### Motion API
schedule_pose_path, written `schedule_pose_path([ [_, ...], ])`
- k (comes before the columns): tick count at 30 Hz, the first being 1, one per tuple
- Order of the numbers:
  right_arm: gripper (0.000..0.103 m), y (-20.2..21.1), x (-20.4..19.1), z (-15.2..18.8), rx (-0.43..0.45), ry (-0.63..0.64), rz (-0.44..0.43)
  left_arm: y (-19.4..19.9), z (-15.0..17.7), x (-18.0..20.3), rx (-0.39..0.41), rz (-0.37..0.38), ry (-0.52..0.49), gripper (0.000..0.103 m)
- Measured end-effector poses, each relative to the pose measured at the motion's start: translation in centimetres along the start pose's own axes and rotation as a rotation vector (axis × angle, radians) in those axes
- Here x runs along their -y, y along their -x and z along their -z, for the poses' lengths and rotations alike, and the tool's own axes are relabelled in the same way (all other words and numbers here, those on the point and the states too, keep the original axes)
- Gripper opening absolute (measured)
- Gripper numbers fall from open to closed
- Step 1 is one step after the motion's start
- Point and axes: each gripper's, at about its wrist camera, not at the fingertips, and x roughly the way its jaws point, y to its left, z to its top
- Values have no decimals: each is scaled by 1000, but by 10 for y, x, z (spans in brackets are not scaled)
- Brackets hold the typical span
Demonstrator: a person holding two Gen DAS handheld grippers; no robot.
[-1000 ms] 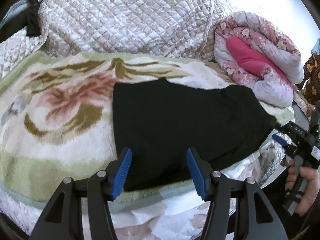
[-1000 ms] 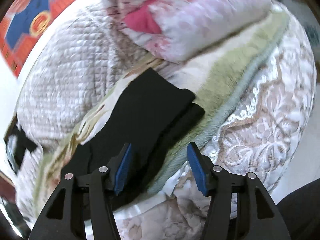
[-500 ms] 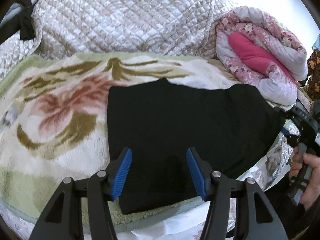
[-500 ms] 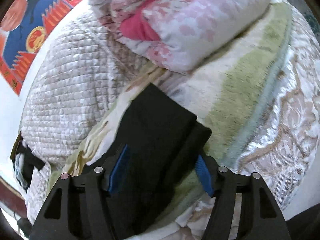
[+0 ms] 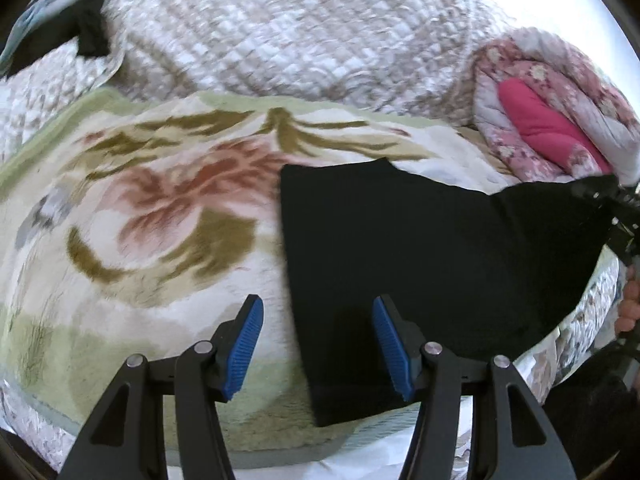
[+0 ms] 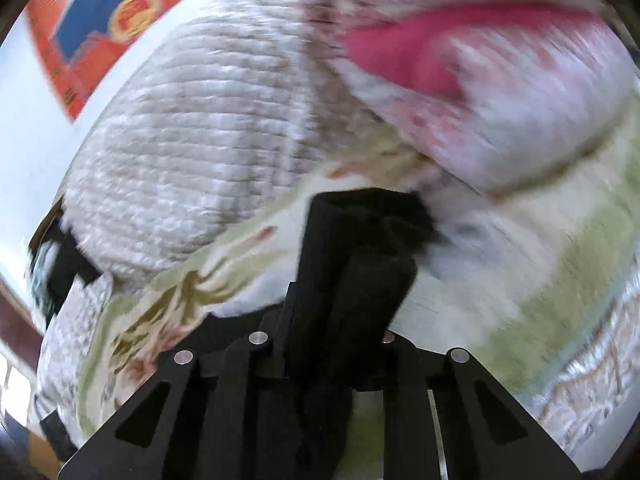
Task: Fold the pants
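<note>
Bedding fills both views: a plush floral blanket in green, cream and pink (image 5: 152, 216) covers the bed, with a beige quilted cover (image 5: 280, 28) heaped behind it and a rolled pink floral quilt (image 5: 552, 116) at the far right.

On the blanket lie the black fabric pants (image 5: 420, 248), already doubled into a broad flat panel. Its left edge is straight and its near corner reaches toward the front edge of the bed. Judging by that shape, the legs seem to be laid together, and a further fold to shorten the panel is likely under way, with at least that fold left to finish.

The left hand-held gripper (image 5: 318, 344) hovers low over the near left corner of the pants, its blue-padded jaws spread wide and holding nothing. The straight left edge of the fabric runs between the two pads.

The right hand-held gripper (image 6: 344, 320) has its jaws closed on the far right end of the pants. In the right wrist view a bunched wad of black cloth rises between the fingers, hiding the pads. In the left wrist view that end appears lifted off the blanket and pulled taut toward the right edge.
</note>
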Motion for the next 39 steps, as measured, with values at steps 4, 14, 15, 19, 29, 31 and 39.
schedule_pose_path([
  [4, 19, -8, -59, 6, -31, 132, -75, 5, -2, -15, 7, -23, 42, 60],
  [14, 19, -76, -173, 122, -319, 488, -221, 23, -5, -73, 51, -78, 214, 60],
  [15, 19, -84, -173, 135, -348, 518, -204, 24, -4, -76, 52, -80, 225, 60],
  [19, 25, -80, -177, 148, -300, 599, -189, 26, -4, -81, 60, -76, 237, 60],
  [29, 58, -34, -175, 144, -297, 546, -385, 27, -5, -75, 76, -56, 218, 60],
  [31, 58, -26, -162, 138, -227, 502, -377, 28, -5, -75, 79, -55, 219, 60],
  [39, 44, -51, -142, 137, -358, 456, -322, 34, -12, -54, 123, 16, 166, 60],
])
